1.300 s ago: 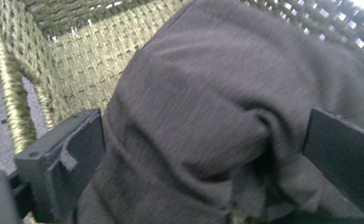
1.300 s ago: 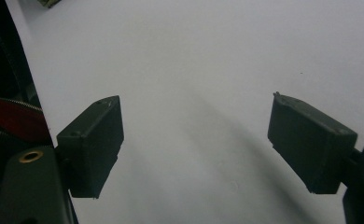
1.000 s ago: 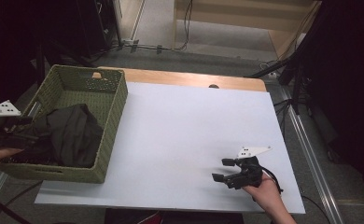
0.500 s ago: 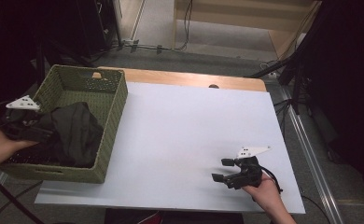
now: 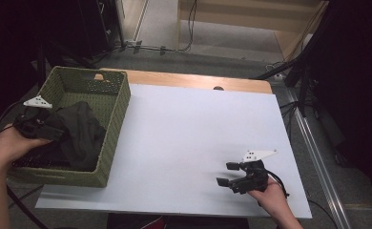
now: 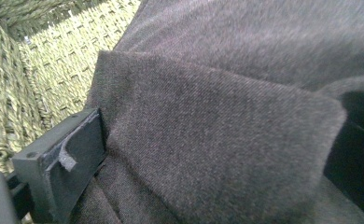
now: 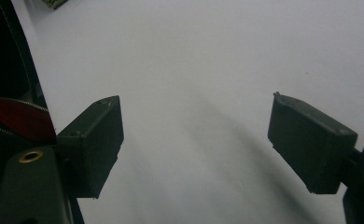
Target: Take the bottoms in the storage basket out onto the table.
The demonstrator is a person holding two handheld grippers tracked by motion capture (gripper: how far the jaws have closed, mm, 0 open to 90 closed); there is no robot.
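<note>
- Spread wide, our left gripper sits inside the green woven basket, with a thick fold of the dark cloth lying between its jaws. In the left gripper view one pad stands just beside the fold's edge; the other is half hidden behind the fabric, and we cannot say the pads press on it.
- Those jaws have just been opening, and over the last second our left hand has come in from the basket's outer rim to over the heap. We read that as lining up a pinch on the garment, not yet a grip.
- Next, we judge, the jaws must close on the fold before anything can be lifted. A thick, soft fold may slip or bring up only one layer.
- Our right gripper has stayed where it was, low on the white table near its front right part, jaws apart with nothing between them, well away from the basket.
- The basket stands at the table's left end. The dark cloth fills most of its floor in a rumpled heap, with bare weave showing toward the far wall.
</note>
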